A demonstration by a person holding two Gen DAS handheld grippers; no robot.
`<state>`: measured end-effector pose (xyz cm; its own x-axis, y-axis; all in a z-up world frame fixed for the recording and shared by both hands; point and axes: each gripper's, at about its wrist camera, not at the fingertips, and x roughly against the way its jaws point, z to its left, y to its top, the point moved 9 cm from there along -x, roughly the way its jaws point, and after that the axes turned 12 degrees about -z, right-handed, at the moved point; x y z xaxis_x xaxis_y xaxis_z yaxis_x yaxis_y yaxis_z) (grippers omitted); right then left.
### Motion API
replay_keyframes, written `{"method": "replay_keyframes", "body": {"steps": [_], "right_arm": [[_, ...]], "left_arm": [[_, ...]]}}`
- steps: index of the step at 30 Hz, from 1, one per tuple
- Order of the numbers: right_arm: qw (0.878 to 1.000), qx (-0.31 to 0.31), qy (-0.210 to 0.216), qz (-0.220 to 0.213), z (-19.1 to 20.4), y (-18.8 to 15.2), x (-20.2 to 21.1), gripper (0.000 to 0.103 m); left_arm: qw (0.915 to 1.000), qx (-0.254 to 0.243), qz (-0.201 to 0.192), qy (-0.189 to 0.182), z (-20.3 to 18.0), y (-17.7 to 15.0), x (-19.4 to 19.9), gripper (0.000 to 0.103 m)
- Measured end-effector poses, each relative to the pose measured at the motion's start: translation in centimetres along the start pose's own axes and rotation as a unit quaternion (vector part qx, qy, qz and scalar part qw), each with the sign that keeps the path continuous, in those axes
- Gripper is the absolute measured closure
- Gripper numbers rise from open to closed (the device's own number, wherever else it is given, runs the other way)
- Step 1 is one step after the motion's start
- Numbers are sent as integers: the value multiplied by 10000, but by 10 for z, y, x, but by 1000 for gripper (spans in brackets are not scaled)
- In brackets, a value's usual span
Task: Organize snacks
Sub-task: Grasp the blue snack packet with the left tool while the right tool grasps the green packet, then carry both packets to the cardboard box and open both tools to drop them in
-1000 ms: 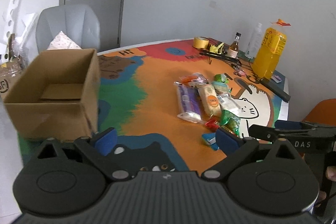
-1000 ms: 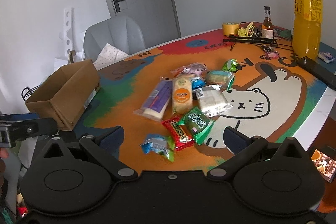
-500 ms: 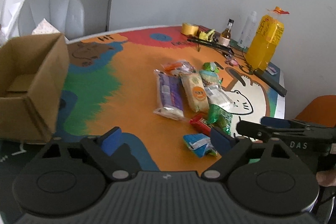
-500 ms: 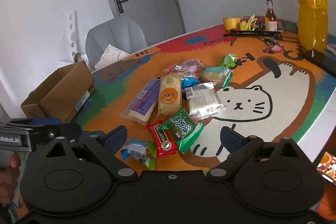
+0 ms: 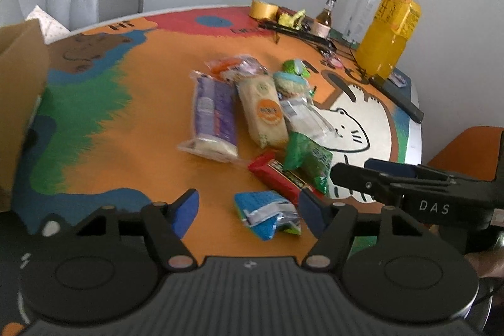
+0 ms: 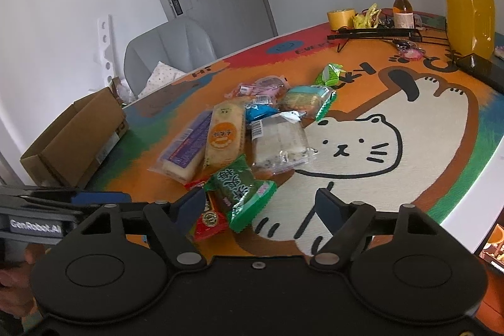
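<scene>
Both grippers are closing in empty: left gripper (image 5: 249, 207) narrows around the blue packet (image 5: 266, 214) at bottom centre, right gripper (image 6: 261, 203) over the green packet (image 6: 241, 189), grasps next.

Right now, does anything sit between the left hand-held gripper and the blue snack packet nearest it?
Nothing visible does. The blue snack packet lies on bare mat just ahead of the left hand-held gripper, whose closing jaws don't touch it.
</scene>
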<state>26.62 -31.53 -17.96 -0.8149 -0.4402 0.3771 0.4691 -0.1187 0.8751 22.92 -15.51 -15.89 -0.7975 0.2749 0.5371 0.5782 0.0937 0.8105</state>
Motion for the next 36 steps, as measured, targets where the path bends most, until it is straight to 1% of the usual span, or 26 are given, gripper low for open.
{"method": "replay_keyframes", "body": {"steps": [2,4,7,8,10,15,20,23,27,28,29,30,32,36], "right_arm": [[10000,1,44,-40,-2,1,0,26],[9999,13,80,-67,-3,1,-1,26],[9999,-9,143,-72,-3,0,-4,26],[9999,-11,156,-70,-3,0,-6,26],[9998,12,189,-68,-2,0,-9,26],[9997,20,247,-56,1,-1,-18,27],[9997,75,250,0,5,-4,-26,28],[9995,101,305,24,11,-4,-29,33],[9996,116,226,121,13,-8,-36,43],[9997,166,178,100,14,-8,-36,49],[9995,243,145,125,16,-8,-37,52],[9994,276,164,139,17,-7,-37,61],[9995,251,159,116,20,-5,-37,71],[9994,285,175,2,26,2,-32,71]], "left_arm": [[10000,-40,60,-14,-4,-3,-7,34],[9999,-82,125,-9,-6,-7,-12,38],[9996,-70,292,-1,-6,-13,-18,52],[9996,-115,251,50,-5,-13,-18,58],[9995,-148,255,86,-3,-12,-18,60],[9994,-153,223,214,4,-9,-16,70],[9992,-166,156,340,13,-5,-12,71],[9992,-137,109,367,18,-2,-11,71],[9992,-75,-15,398,24,3,-5,71],[9991,-68,-54,417,26,5,-3,72],[9990,-65,-88,432,28,6,0,72],[9989,-53,-121,440,30,8,2,72],[9988,-22,-194,450,33,12,6,72],[9982,33,-326,498,42,18,15,73]]}}
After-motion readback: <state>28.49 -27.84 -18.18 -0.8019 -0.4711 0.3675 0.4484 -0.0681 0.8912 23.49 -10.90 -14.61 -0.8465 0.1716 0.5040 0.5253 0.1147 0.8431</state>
